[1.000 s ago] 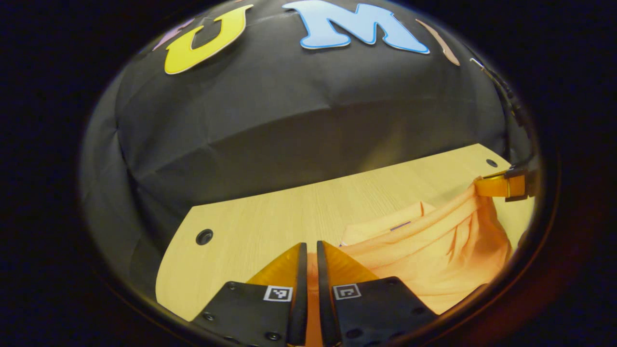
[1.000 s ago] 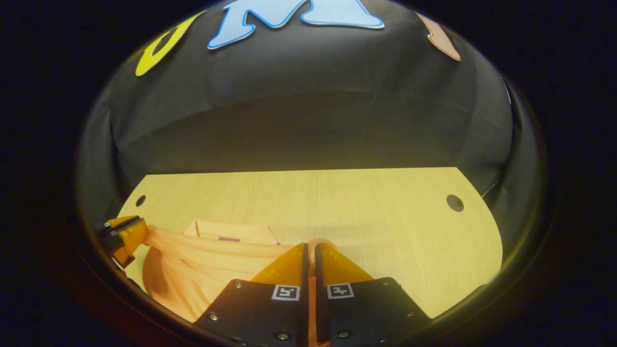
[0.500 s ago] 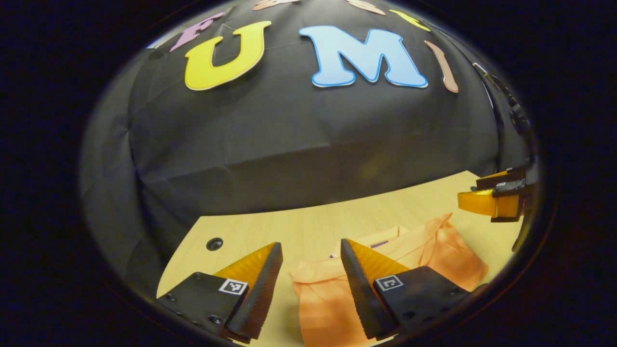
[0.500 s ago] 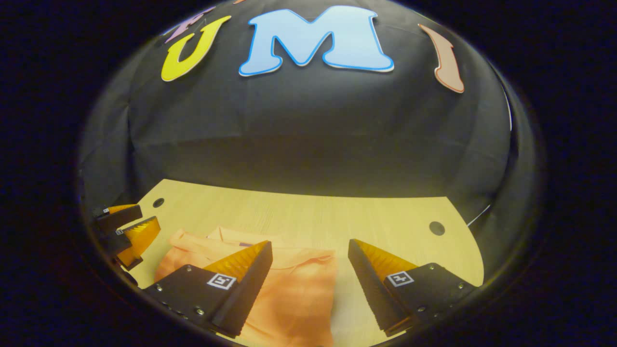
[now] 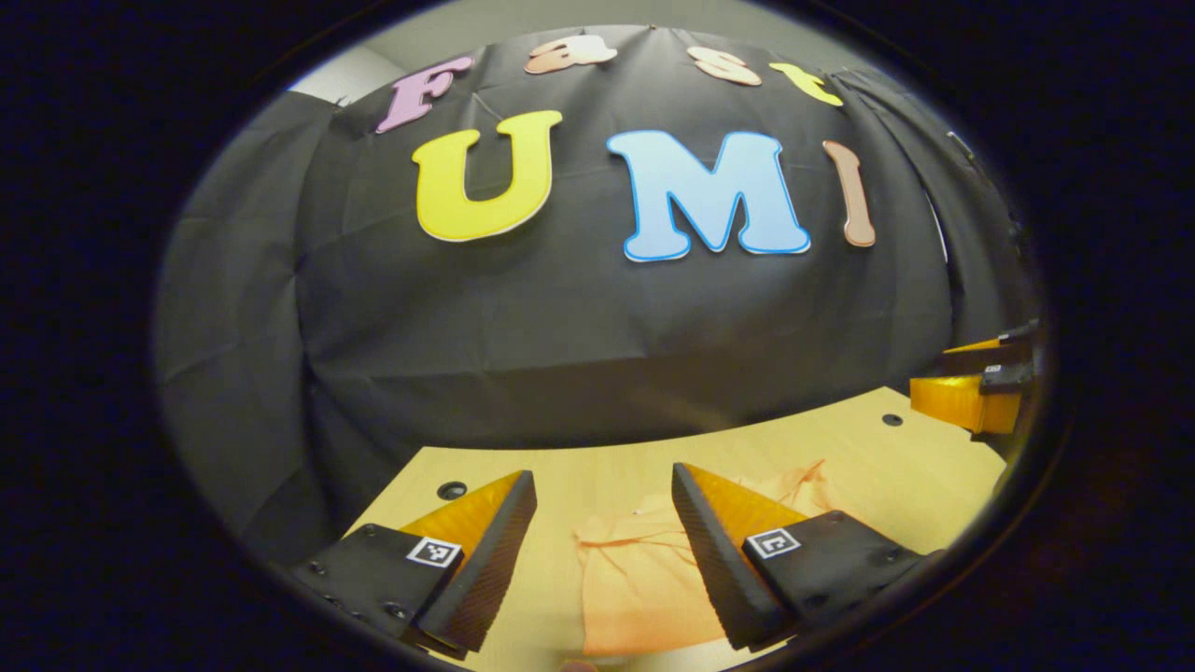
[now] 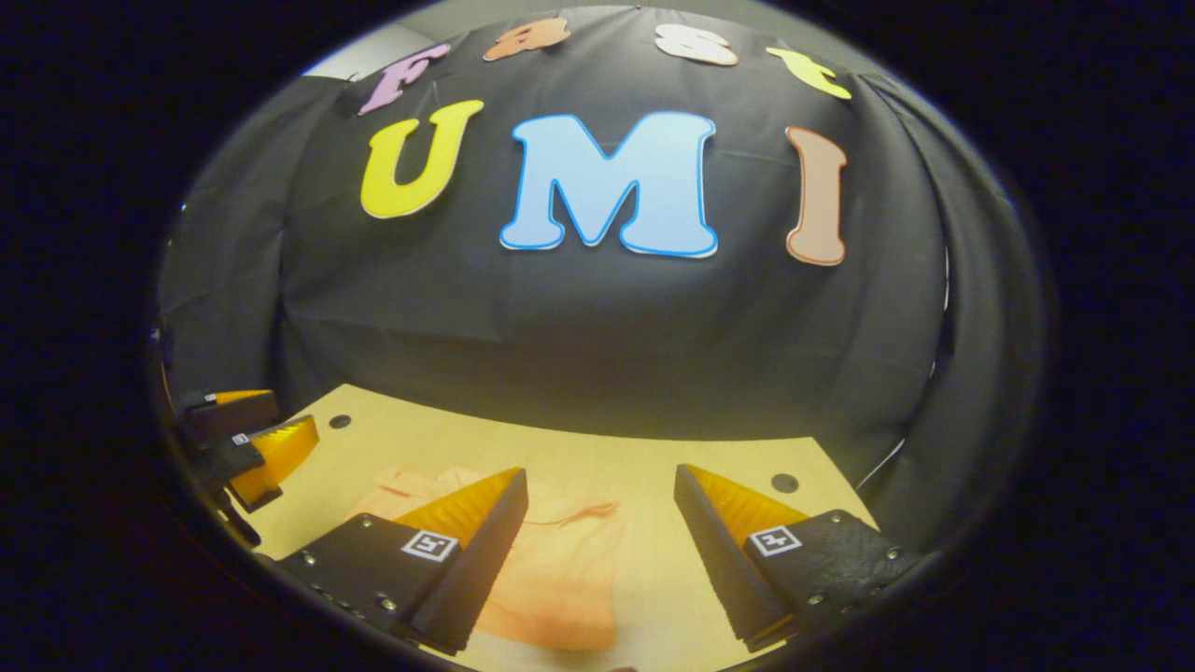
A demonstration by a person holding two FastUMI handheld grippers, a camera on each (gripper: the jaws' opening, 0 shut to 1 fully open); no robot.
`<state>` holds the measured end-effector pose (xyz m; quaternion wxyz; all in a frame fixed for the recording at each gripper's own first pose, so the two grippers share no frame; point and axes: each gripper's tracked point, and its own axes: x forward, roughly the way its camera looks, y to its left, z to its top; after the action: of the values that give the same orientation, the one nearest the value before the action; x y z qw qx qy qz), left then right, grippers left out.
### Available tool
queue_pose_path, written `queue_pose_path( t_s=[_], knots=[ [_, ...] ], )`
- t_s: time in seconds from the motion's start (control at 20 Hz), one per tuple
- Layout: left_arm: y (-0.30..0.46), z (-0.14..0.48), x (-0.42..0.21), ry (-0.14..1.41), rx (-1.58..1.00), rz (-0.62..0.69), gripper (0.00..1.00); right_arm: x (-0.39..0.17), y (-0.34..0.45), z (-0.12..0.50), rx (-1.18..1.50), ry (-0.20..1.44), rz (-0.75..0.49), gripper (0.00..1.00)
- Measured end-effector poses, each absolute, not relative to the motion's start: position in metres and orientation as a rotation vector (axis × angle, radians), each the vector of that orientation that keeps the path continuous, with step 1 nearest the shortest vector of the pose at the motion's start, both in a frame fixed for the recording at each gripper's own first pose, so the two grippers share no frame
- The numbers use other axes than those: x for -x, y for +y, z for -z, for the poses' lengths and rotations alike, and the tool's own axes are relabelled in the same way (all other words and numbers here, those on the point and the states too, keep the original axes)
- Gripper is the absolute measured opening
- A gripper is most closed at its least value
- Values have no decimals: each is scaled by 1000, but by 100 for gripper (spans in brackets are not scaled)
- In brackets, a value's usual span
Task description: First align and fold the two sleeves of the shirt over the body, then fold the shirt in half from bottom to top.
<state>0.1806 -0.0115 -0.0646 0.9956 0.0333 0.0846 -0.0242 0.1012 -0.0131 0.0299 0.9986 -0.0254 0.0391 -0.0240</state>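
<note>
the orange shirt (image 5: 644, 583) lies folded on the light wooden desk (image 5: 887, 476), a compact bundle running away from the cameras toward the black cloth wall. the left hand-held gripper (image 5: 602, 551) hangs above it, fingers spread wide, nothing between them. the right hand-held gripper (image 6: 597, 546) is also spread and empty, over the shirt's right edge (image 6: 569, 579). both are apart from the fabric.

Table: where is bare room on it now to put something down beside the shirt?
In the right gripper view, the table is bare between the shirt and the hole near its right corner. In the left gripper view, bare wood lies between the shirt and the hole at the left. The middle is crowded: the folded shirt lies there, with both open claws above it.
</note>
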Motion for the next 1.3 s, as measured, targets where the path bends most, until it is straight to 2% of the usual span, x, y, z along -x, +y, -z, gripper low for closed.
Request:
queue_pose_path(
  t_s=[0.25,0.35,0.5,0.55,0.6,0.65,0.7,0.9,1.0,1.1,1.3],
  knots=[
    [-11,27,-117,61,-18,19,100,-40,-4,-41,77,-2,19,94],
    [-11,16,-99,35,-8,17,95,-22,1,-47,69,-22,4,95],
    [-3,0,-64,-1,-15,17,99,3,0,-63,63,-75,18,94],
    [-1,-4,-58,-10,-18,19,99,12,0,-67,63,-91,29,94],
    [2,-9,-54,-17,-23,21,95,19,2,-70,65,-103,41,94],
    [5,-13,-48,-22,-22,23,95,24,2,-73,65,-108,54,94],
    [7,-16,-42,-26,-14,26,99,29,4,-74,60,-110,60,94],
    [16,-25,-23,-47,-6,40,99,51,13,-83,15,-144,87,94],
    [19,-25,-14,-47,-4,55,95,63,18,-79,7,-127,104,94],
    [21,-27,-8,-47,1,69,99,75,20,-74,0,-113,124,94],
    [26,-36,7,-69,21,75,99,98,25,-73,1,-110,157,94]
  ],
)
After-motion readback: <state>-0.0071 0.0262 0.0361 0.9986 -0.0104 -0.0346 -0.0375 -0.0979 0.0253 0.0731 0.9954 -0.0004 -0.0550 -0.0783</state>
